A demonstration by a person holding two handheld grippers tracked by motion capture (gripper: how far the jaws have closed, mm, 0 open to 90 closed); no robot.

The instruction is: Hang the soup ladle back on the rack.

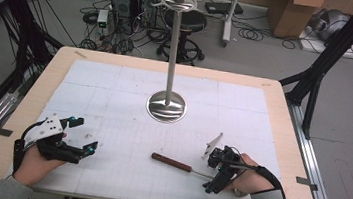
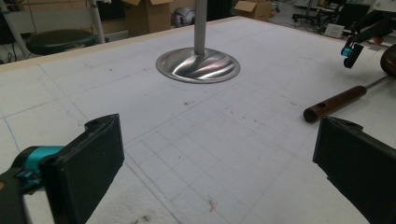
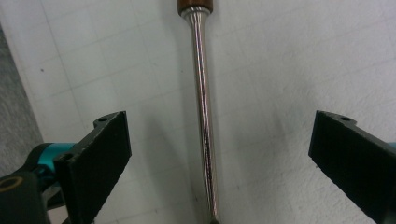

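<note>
The right gripper (image 1: 216,170) is sitting at the lower right of the high view, over the metal end of a tool (image 1: 177,164) with a brown wooden handle and a thin chrome shaft, which is lying flat on the white gridded mat (image 1: 115,87) just below the centre of the frame. In the right gripper view the shaft (image 3: 204,116) is running up the middle of the frame between the two jaws, which are standing wide apart with neither pad touching it; the brown handle is showing at the top edge. The left gripper (image 1: 79,136) is resting at the lower left of the high view, well apart from the tool, its jaws also standing wide with nothing between them. A metal stand (image 1: 166,106) is standing upright at the centre of the mat, beyond the tool.
</note>
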